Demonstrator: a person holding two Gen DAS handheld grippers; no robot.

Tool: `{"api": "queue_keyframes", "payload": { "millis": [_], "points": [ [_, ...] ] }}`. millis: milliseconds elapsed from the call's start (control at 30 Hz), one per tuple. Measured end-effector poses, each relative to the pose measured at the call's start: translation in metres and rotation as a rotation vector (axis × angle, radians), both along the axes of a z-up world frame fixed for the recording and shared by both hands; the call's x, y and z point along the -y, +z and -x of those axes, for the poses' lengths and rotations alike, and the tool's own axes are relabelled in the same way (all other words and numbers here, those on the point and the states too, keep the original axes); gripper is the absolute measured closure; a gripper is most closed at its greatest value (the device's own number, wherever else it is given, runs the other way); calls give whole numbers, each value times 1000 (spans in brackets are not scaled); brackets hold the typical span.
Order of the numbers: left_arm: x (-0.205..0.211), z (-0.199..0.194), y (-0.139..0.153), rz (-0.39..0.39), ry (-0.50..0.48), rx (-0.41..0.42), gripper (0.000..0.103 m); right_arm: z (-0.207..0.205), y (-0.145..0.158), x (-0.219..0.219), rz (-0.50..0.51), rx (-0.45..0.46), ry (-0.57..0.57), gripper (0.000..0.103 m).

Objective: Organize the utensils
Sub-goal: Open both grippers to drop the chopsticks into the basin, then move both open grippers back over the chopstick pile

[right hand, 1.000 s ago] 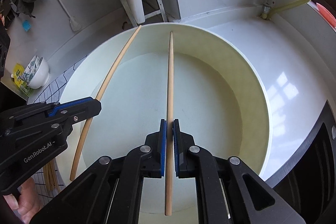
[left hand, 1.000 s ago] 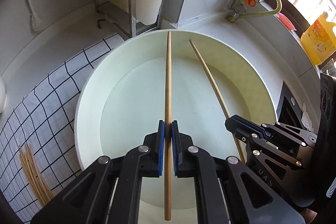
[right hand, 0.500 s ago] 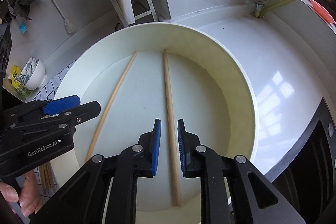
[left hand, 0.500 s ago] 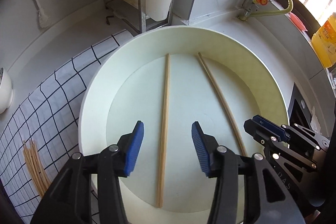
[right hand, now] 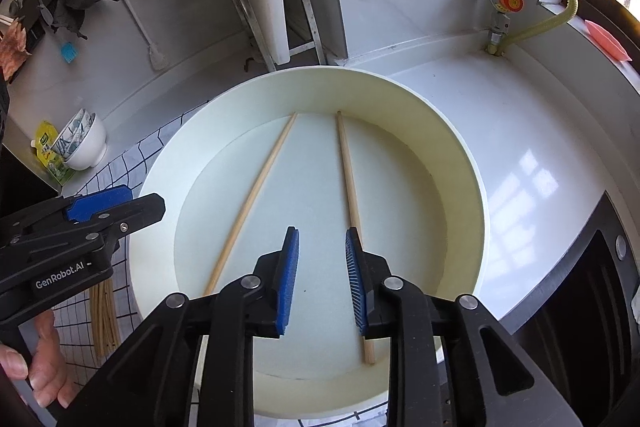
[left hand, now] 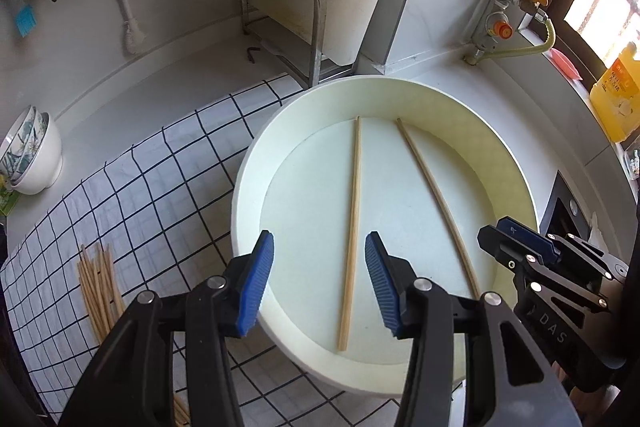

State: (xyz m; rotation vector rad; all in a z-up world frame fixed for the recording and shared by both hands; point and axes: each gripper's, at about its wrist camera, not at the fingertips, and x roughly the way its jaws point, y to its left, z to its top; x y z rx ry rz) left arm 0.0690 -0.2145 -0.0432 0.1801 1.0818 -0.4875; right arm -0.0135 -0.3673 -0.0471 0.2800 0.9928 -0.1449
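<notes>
Two wooden chopsticks lie flat inside a round cream basin (left hand: 248, 163). My left gripper (left hand: 319, 247) is open above the basin's near edge. The left chopstick (left hand: 352, 227) lies on the basin floor below the gap, free of the pads. In the right wrist view, the jaws of my right gripper (right hand: 321, 239) are opening with nothing between them. The right chopstick (right hand: 348, 179) lies on the basin floor (right hand: 400, 227) and runs under the right finger. The other chopstick (right hand: 256, 195) lies to its left. Each gripper shows in the other's view: right gripper (left hand: 496, 233), left gripper (right hand: 152, 207).
A bundle of several chopsticks (left hand: 98, 287) lies on a checked cloth (left hand: 140, 187) left of the basin. Stacked bowls (left hand: 28, 159) stand further left. A metal rack (left hand: 288, 27) and gas valve (left hand: 500, 27) are behind, a yellow bottle (left hand: 616, 95) and a black stove (right hand: 592, 287) at the right.
Both grippers were shut on a chopstick each, held over the basin. Both let go, the chopsticks now lie on the basin floor, and both grippers have risen and drawn back.
</notes>
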Motion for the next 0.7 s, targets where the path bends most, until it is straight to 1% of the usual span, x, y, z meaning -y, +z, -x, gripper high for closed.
{"api": "queue_keyframes", "payload": {
  "millis": [200, 300, 400, 567, 700],
  "points": [
    [-30, 14, 9, 0, 31, 17, 52, 11, 12, -23, 20, 24, 31, 79],
    [-47, 20, 13, 7, 55, 25, 49, 14, 16, -36, 24, 30, 49, 76],
    [-64, 25, 14, 8, 77, 31, 49, 14, 20, -52, 35, 33, 77, 75],
    [-97, 32, 18, 9, 135, 44, 49, 10, 27, -82, 53, 44, 132, 69],
    [-131, 36, 22, 10, 196, 59, 49, 4, 30, -110, 58, 50, 191, 69]
  ]
}}
